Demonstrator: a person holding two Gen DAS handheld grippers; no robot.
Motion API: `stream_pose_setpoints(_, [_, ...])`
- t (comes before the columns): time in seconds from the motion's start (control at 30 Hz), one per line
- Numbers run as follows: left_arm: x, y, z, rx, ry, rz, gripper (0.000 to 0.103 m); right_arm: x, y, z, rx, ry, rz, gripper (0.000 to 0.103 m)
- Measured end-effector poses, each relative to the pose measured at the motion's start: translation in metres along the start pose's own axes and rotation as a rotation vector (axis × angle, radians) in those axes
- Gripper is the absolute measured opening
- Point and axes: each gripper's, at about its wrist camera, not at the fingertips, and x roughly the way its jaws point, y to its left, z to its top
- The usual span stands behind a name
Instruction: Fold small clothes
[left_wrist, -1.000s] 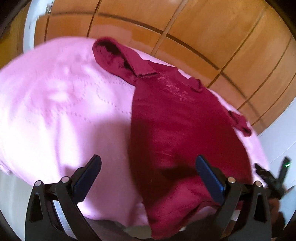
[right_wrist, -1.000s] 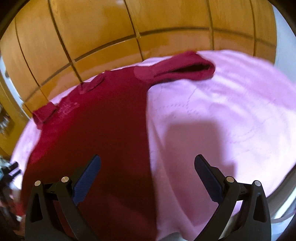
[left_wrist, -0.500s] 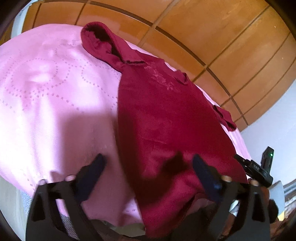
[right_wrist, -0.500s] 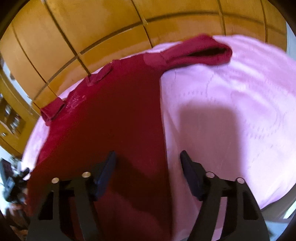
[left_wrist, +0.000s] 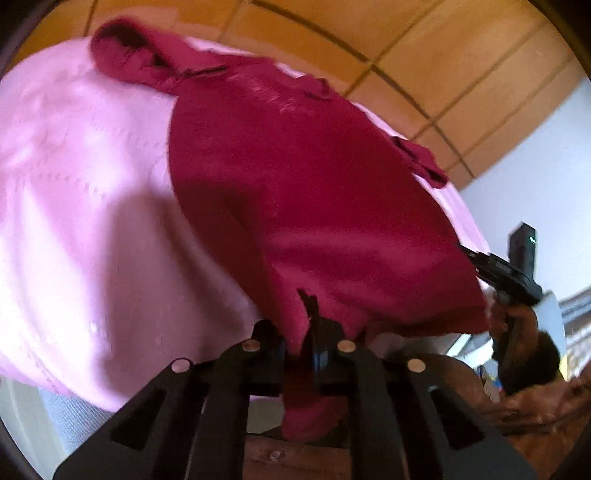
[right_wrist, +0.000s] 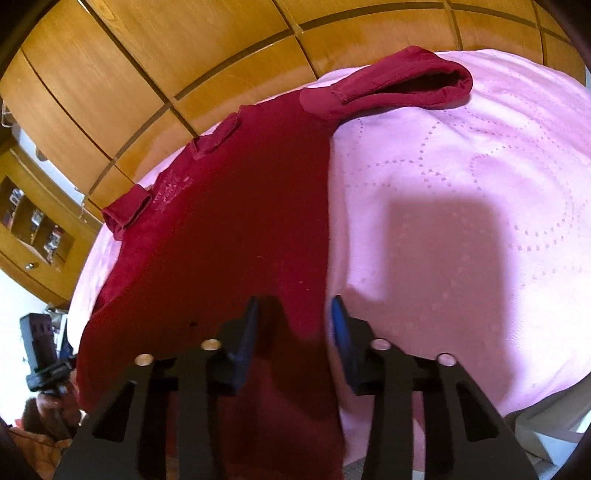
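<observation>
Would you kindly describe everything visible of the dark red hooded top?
The dark red hooded top looks like soft fleece and lies flat on the pink bedspread, hood at the far end, faint chest print, its hem over the near edge. The left gripper pinches one hem corner; the right gripper is closing around the other.

Left gripper (left_wrist: 308, 343) clamped on bunched hem of dark red hoodie (left_wrist: 295, 177); garment spread ahead over pink bedspread (left_wrist: 81, 229); right gripper (left_wrist: 506, 273) off to the right.

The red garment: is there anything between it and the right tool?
Nothing visible. The right tool is closing, its blue pads straddling the hem of the red garment on the pink cover, with only fabric between them.
</observation>
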Motion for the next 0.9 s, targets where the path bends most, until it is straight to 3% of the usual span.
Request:
stream_pose_setpoints(0.1, [-0.019,-0.005,0.01,0.072,-0.023,0.028,0.007,-0.012,-0.008,0.009,0.03,-0.002,0.018,0.008])
stream_pose_setpoints(0.2, [-0.042,-0.002,0.017,0.075,-0.048,0.041,0.007,-0.017,-0.013,0.013,0.069,-0.01,0.043,0.003])
stream_pose_setpoints(0.3, [-0.052,0.0,0.014,0.072,-0.038,0.055,0.007,-0.022,-0.013,0.014,0.074,-0.024,0.062,0.003])
stream_pose_setpoints(0.43, [-0.036,0.011,-0.002,0.039,0.018,0.065,0.007,-0.021,-0.01,0.013,0.054,-0.043,0.073,0.004])
stream_pose_setpoints(0.47, [-0.031,0.013,-0.004,0.019,0.022,0.052,0.007,-0.019,-0.012,0.011,0.074,-0.05,0.077,0.011])
stream_pose_setpoints(0.5, [-0.026,0.014,-0.006,0.005,0.02,0.039,0.007,-0.017,-0.016,0.008,0.099,-0.044,0.073,0.03])
stream_pose_setpoints(0.57, [-0.021,0.016,-0.009,-0.01,0.02,0.023,0.007,-0.016,-0.02,0.001,0.118,-0.049,0.09,0.051])
stream_pose_setpoints(0.63, [-0.018,0.016,-0.013,-0.005,0.035,0.029,0.008,-0.016,-0.02,-0.001,0.117,-0.045,0.102,0.051])
stream_pose_setpoints(0.67, [-0.017,0.016,-0.013,-0.005,0.039,0.032,0.008,-0.014,-0.019,-0.004,0.106,-0.029,0.112,0.04])
stream_pose_setpoints(0.7, [-0.017,0.017,-0.012,-0.005,0.045,0.035,0.008,-0.011,-0.018,-0.007,0.092,-0.011,0.112,0.022])
stream_pose_setpoints(0.77, [-0.019,0.017,-0.011,0.0,0.049,0.046,0.007,-0.003,-0.009,-0.011,0.046,0.035,0.083,0.012])
stream_pose_setpoints(0.9, [-0.033,0.009,-0.006,0.039,0.042,0.069,0.007,-0.038,-0.015,0.005,0.088,-0.067,0.139,0.003])
